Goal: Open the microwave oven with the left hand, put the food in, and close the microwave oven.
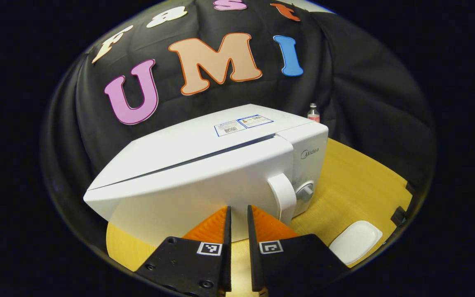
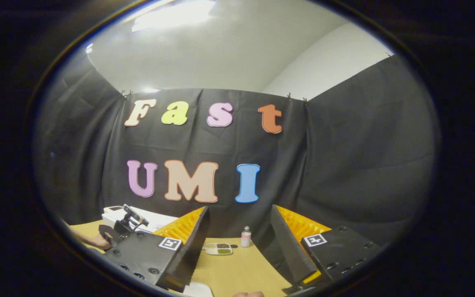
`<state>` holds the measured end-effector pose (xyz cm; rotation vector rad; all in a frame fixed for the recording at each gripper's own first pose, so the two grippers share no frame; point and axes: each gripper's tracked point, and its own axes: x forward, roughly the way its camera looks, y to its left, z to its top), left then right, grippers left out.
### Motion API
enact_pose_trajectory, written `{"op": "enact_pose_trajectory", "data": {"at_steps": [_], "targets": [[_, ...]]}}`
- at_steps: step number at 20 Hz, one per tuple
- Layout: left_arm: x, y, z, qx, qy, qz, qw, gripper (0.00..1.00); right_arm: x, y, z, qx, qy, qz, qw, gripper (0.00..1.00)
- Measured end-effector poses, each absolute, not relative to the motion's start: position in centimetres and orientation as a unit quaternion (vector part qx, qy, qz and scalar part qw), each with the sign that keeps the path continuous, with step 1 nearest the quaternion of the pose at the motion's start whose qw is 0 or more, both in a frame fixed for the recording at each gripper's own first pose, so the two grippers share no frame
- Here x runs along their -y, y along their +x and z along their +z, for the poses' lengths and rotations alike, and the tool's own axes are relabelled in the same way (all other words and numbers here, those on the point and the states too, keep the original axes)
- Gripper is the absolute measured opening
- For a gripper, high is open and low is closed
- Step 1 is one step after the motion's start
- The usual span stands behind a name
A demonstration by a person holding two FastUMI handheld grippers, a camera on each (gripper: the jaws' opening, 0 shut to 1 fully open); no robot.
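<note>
The white microwave (image 1: 204, 165) stands on the wooden table (image 1: 357, 185) with its door closed. Its white handle (image 1: 282, 194) and a grey knob (image 1: 304, 192) are at the door's right side. My left gripper (image 1: 238, 214) is close to the door front, just left of the handle, with its fingers nearly together and nothing between them. In the right gripper view my right gripper (image 2: 239, 210) is held high and open, with nothing in it. Beyond it a small white tray of food (image 2: 218, 248) lies on the table. The left gripper (image 2: 124, 225) appears there in front of the microwave (image 2: 155, 216).
A small bottle stands at the back of the table (image 1: 313, 112) (image 2: 245, 237). A white dish (image 1: 355, 241) lies near the table's right front edge. A hand (image 2: 93, 240) holds the far gripper. Black cloth walls close the booth behind and to the sides.
</note>
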<state>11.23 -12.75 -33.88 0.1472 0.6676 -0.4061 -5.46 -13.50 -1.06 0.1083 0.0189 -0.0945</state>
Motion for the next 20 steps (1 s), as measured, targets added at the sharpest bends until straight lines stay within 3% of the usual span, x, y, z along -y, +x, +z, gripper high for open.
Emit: {"op": "enact_pose_trajectory", "data": {"at_steps": [2, 3, 4, 5, 7, 8, 9, 11, 12, 20], "targets": [[13.0, 11.1, -34.2, -0.332, 0.066, -0.192, 0.921, 0.19, 13.5, -5.2, -1.3, -0.011, 0.048, -0.042, 0.998, 0.82], [13.1, 11.3, -34.2, -0.333, 0.069, -0.189, 0.921, 0.18, 13.3, -5.0, -1.4, -0.011, 0.050, -0.038, 0.998, 0.91], [13.3, 11.3, -34.3, -0.335, 0.064, -0.186, 0.922, 0.18, 13.2, -4.6, -1.4, -0.010, 0.054, -0.034, 0.998, 0.91], [13.6, 11.2, -34.4, -0.340, 0.054, -0.182, 0.921, 0.18, 13.0, -4.2, -1.3, -0.007, 0.058, -0.029, 0.998, 0.82], [13.6, 11.4, -34.9, -0.347, 0.050, -0.178, 0.920, 0.18, 12.7, -3.6, -1.3, -0.003, 0.063, -0.021, 0.998, 0.83], [13.9, 11.3, -35.0, -0.353, 0.043, -0.179, 0.917, 0.17, 12.5, -3.2, -1.4, -0.002, 0.063, -0.018, 0.998, 0.91], [14.0, 11.5, -35.0, -0.353, 0.033, -0.178, 0.918, 0.16, 12.5, -2.9, -1.7, -0.005, 0.064, -0.015, 0.998, 0.82], [14.4, 12.1, -35.0, -0.362, 0.016, -0.179, 0.914, 0.17, 12.1, -2.5, -1.7, -0.007, 0.072, -0.008, 0.997, 0.82], [14.4, 11.4, -35.3, -0.374, 0.009, -0.177, 0.910, 0.11, 11.9, -2.2, -1.8, -0.009, 0.076, -0.004, 0.997, 0.82], [14.1, 10.6, -31.8, -0.320, 0.042, -0.182, 0.929, 0.15, 10.8, -0.9, -1.6, -0.007, 0.076, 0.008, 0.997, 0.82]]}}
